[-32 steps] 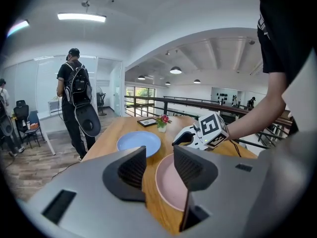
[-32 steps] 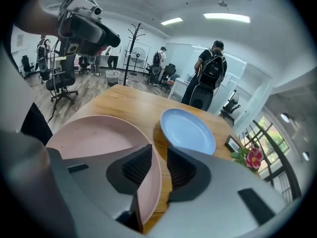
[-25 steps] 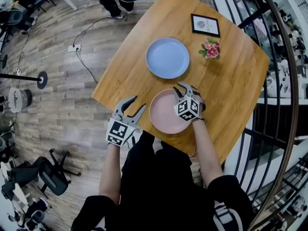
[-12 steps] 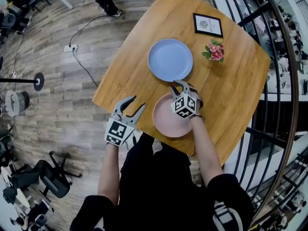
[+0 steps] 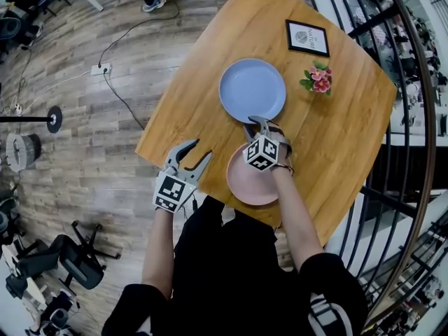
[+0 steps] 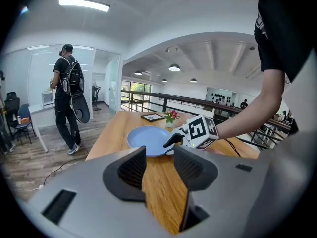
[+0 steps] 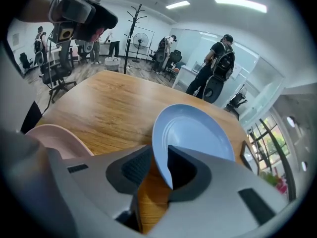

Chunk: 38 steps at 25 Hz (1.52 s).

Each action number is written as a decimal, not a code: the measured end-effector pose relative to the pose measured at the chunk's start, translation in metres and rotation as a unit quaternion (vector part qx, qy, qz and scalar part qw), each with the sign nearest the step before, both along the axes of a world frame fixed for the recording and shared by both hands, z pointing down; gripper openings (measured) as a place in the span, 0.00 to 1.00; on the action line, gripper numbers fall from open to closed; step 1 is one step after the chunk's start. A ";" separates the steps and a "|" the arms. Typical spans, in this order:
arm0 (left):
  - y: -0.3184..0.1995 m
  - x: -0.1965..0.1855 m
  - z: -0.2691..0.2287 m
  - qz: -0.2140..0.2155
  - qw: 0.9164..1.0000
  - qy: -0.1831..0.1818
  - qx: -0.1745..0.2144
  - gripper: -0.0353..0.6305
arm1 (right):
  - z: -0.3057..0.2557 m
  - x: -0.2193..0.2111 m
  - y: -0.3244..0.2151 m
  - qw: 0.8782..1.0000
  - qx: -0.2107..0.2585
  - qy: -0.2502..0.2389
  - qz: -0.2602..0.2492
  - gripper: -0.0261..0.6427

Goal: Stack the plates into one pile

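We see a light blue round plate [image 5: 252, 89] and a pale pink round plate [image 5: 241, 185]. The wooden table [image 5: 343, 138] is honey-brown with fine darker grain. The left gripper [image 5: 200, 150] and right gripper [image 5: 255, 123] are grey, with black ribbed pads [image 6: 132, 168] and black-and-white square markers. The small flowers [image 5: 317, 78] are pink with green leaves; the picture frame [image 5: 307, 38] is black; the plank floor [image 5: 84, 145] is grey-brown.

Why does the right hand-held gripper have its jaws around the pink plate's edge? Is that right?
No, wrong plate: the right hand-held gripper has its jaws around the edge of the blue plate, not the pink plate. The right gripper view shows it.
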State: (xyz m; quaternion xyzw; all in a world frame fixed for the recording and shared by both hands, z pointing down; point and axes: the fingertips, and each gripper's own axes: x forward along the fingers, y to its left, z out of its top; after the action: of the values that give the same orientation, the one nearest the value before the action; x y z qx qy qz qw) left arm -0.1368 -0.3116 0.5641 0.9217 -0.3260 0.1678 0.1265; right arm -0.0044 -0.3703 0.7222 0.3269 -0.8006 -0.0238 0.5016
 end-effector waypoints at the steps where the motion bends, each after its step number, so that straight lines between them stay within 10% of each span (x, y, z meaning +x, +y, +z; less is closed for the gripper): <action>1: -0.001 -0.001 0.001 0.000 1.000 0.000 -0.002 0.34 | 0.002 -0.001 -0.001 1.000 -0.001 0.004 -0.003 0.21; 38: -0.011 -0.008 0.008 0.004 1.000 0.004 -0.005 0.34 | 0.015 -0.010 -0.007 0.993 0.039 0.095 -0.053 0.07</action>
State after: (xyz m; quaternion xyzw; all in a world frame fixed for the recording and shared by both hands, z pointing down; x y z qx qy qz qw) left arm -0.1450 -0.3223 0.5719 0.9230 -0.3209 0.1666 0.1319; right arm -0.0146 -0.3774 0.7376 0.2996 -0.7641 -0.1120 0.5602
